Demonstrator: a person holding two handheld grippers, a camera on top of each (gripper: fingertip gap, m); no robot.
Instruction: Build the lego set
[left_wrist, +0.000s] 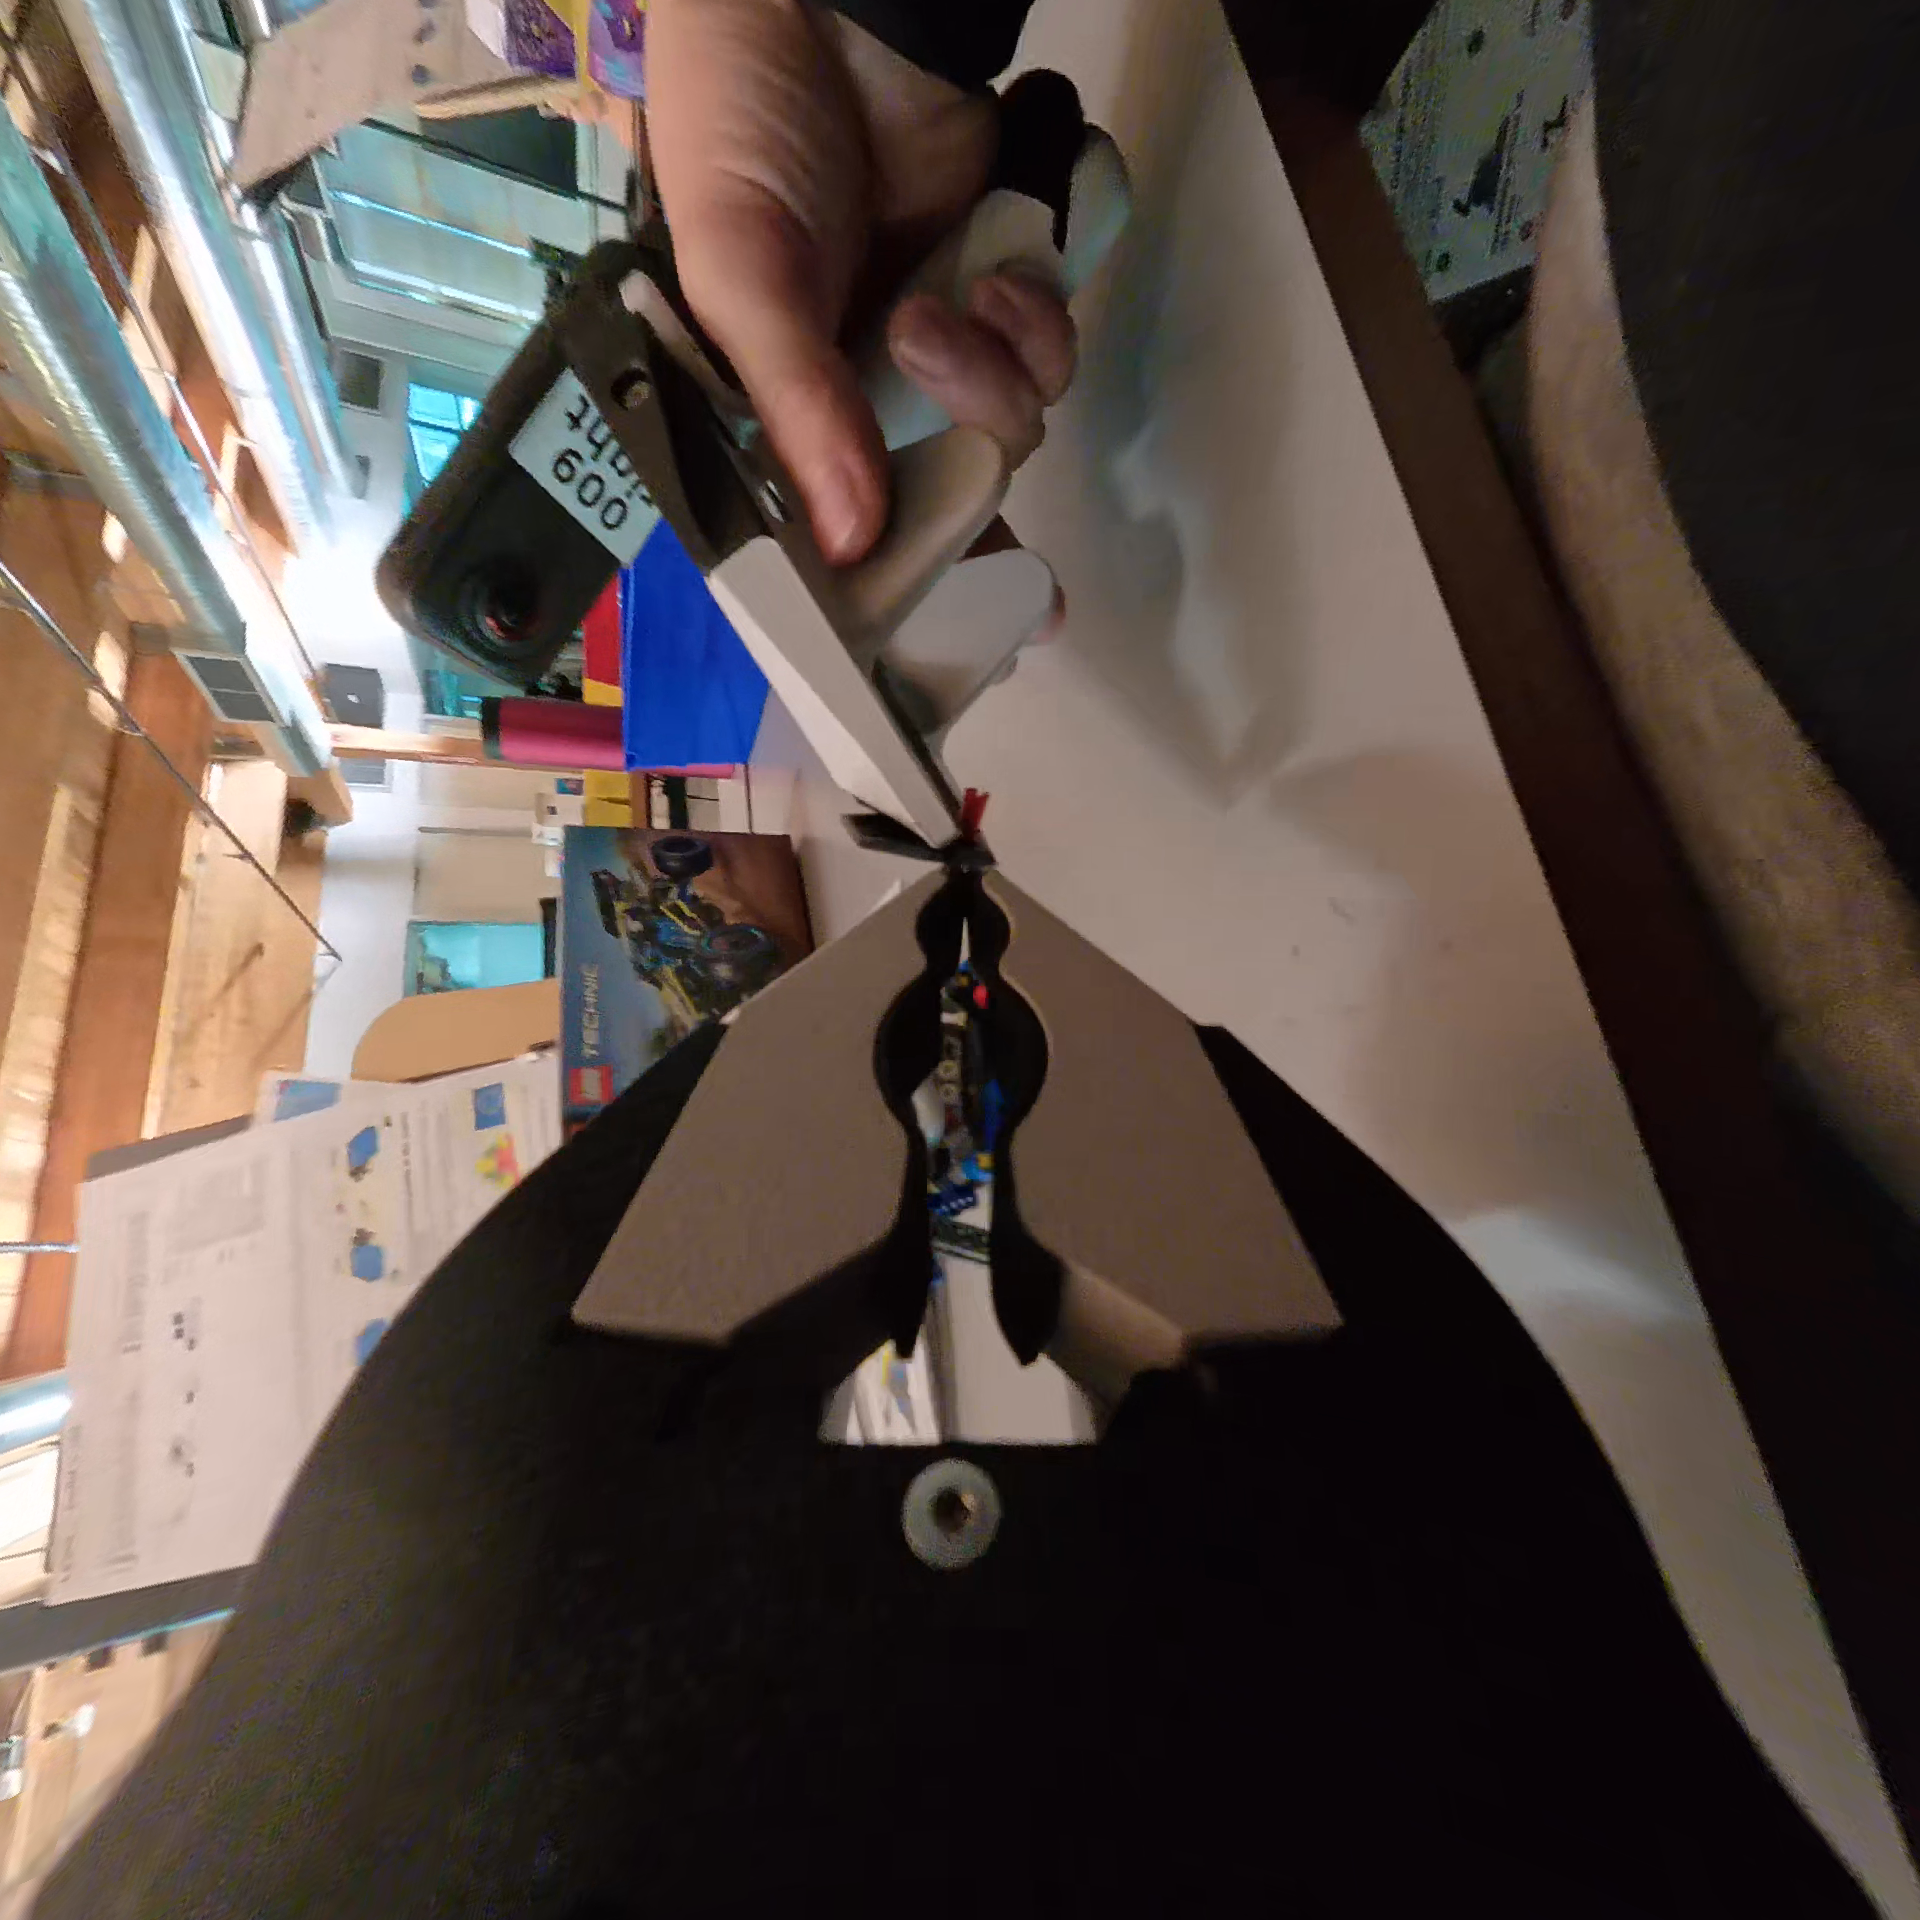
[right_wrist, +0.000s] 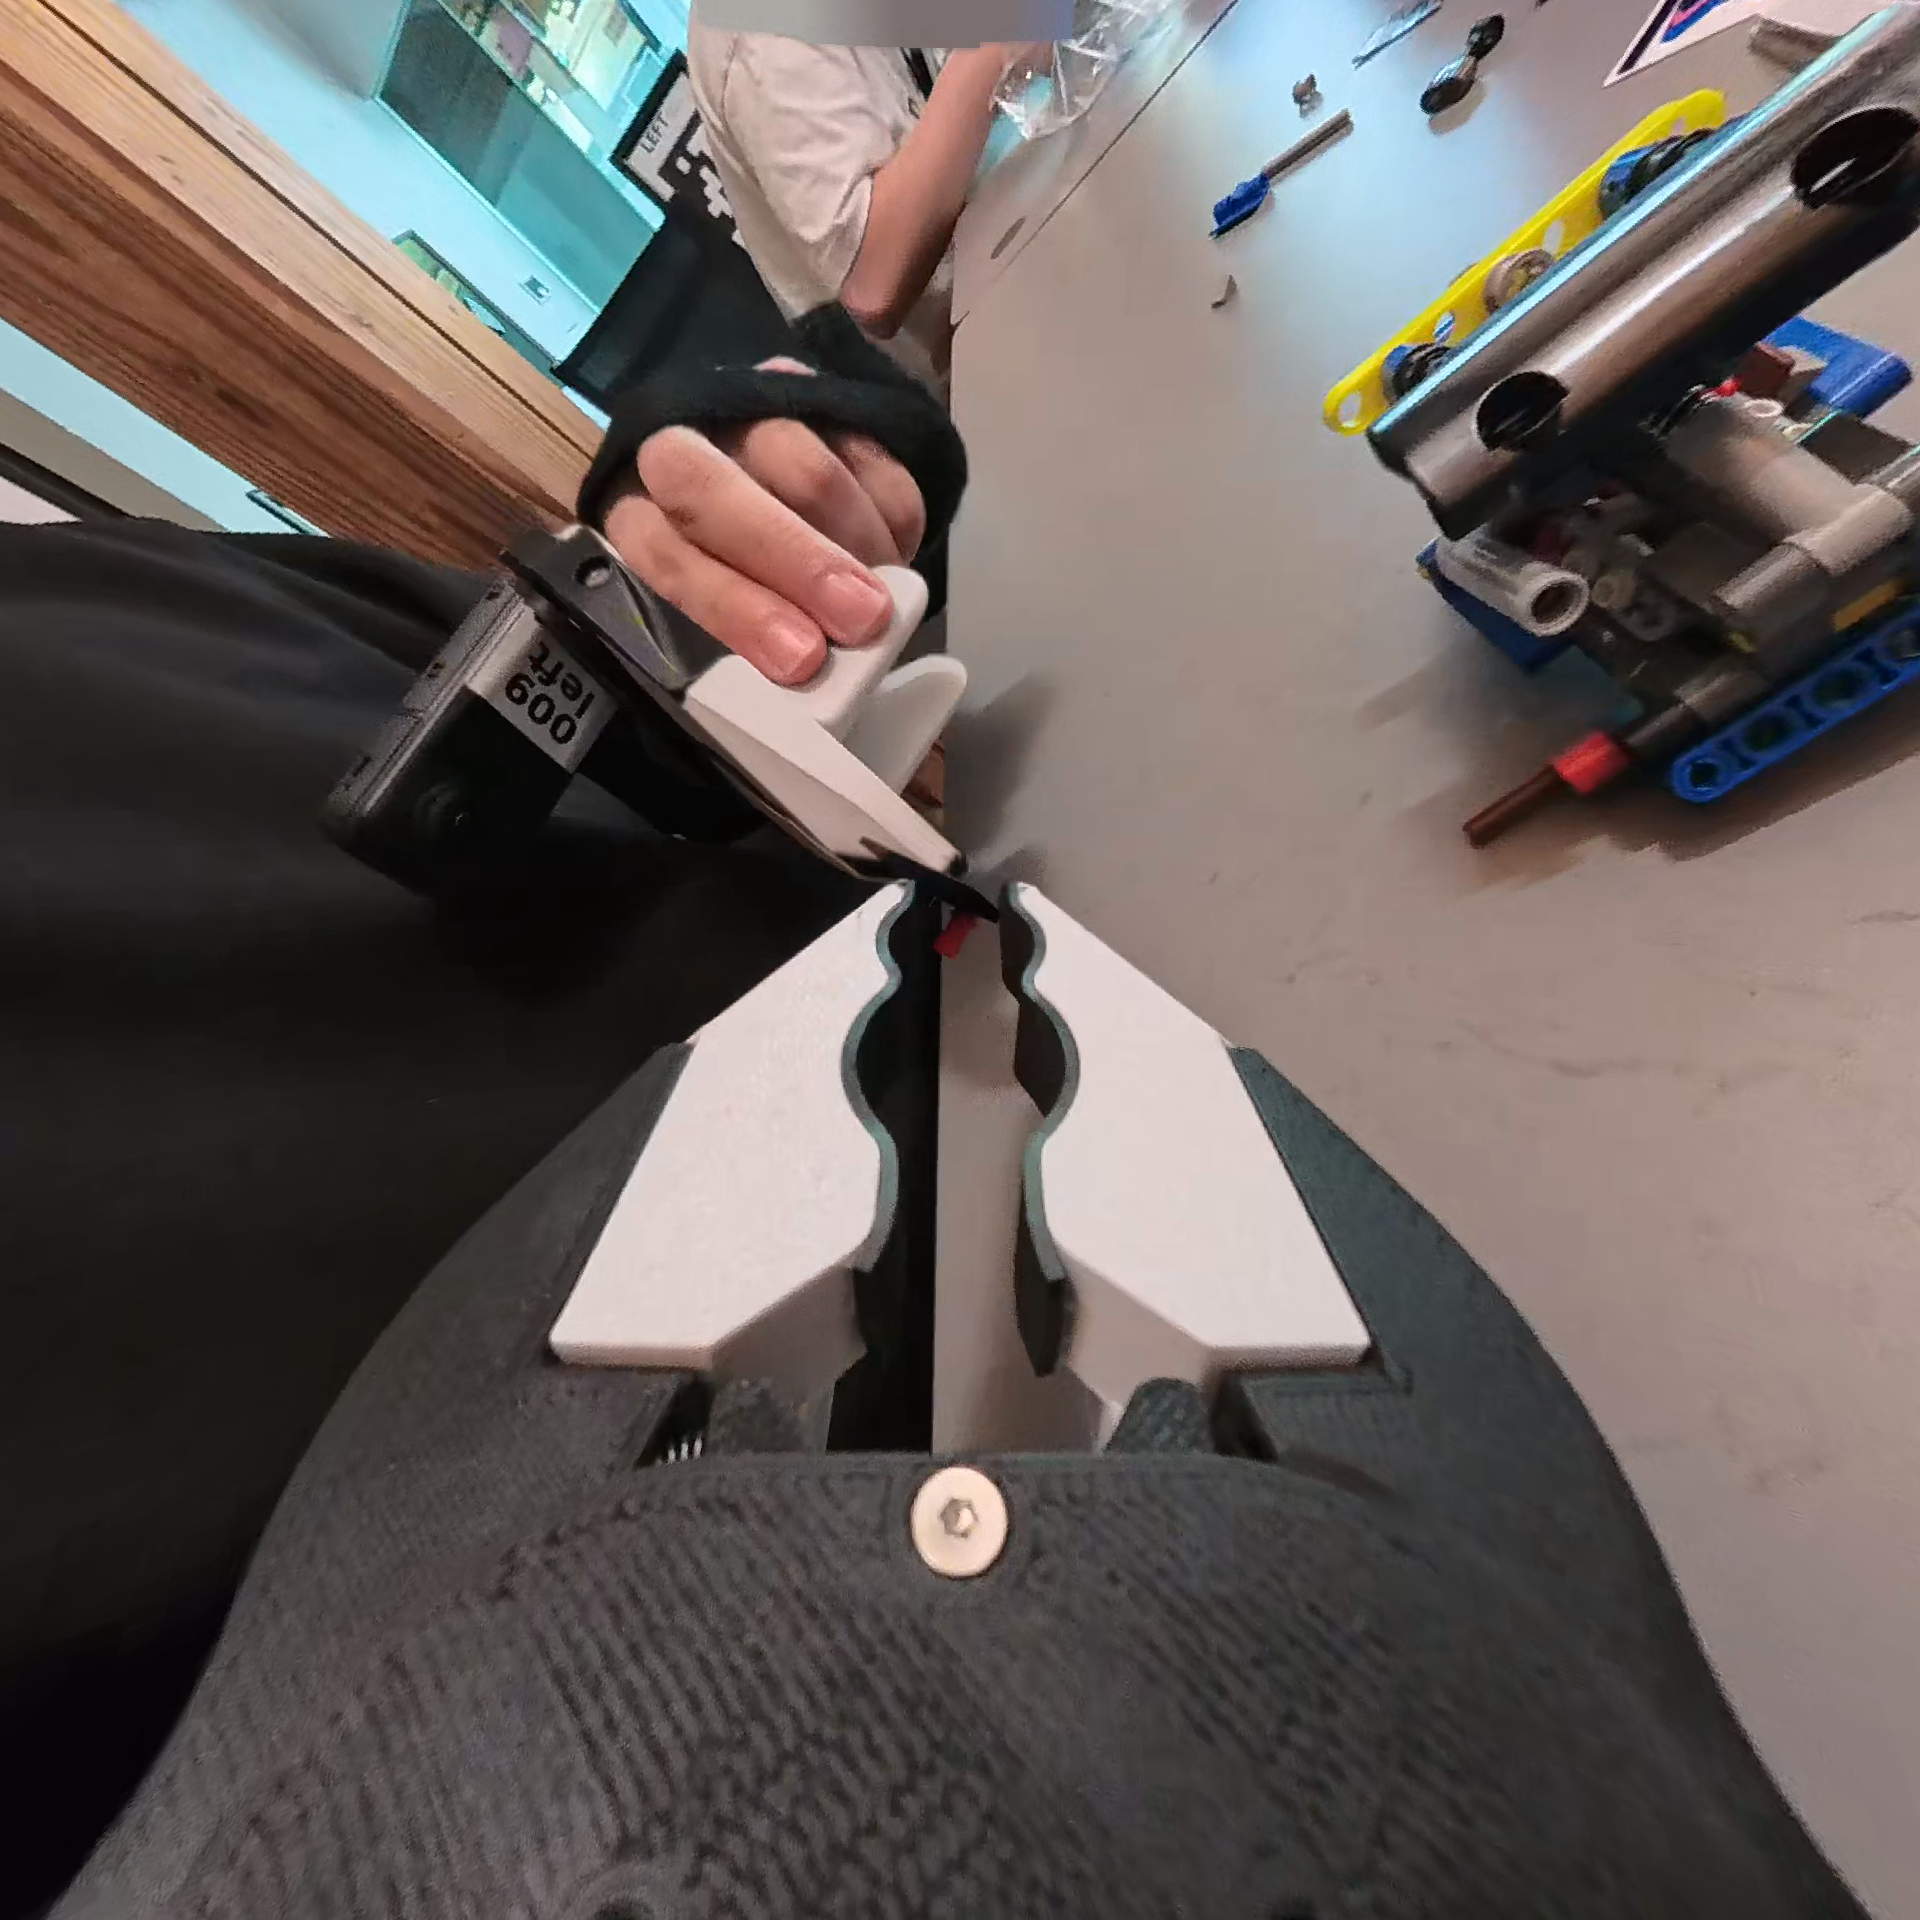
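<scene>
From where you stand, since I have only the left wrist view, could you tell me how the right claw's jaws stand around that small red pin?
Observer: The right claw has its jaws slightly apart; the red pin sits between them, under a small black part.
Operator: Thank you. What is on the table beyond it?
Observer: A brick-built model with a yellow beam stands to the right, clear of the claw.
Operator: Does anything stick out of it?
Observer: A brown axle with a red bush points out from its near corner.

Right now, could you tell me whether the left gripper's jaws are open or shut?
Shut. In its own wrist view the left gripper shows its fingertips meeting at the tip, by a small black piece with a red pin.
</scene>
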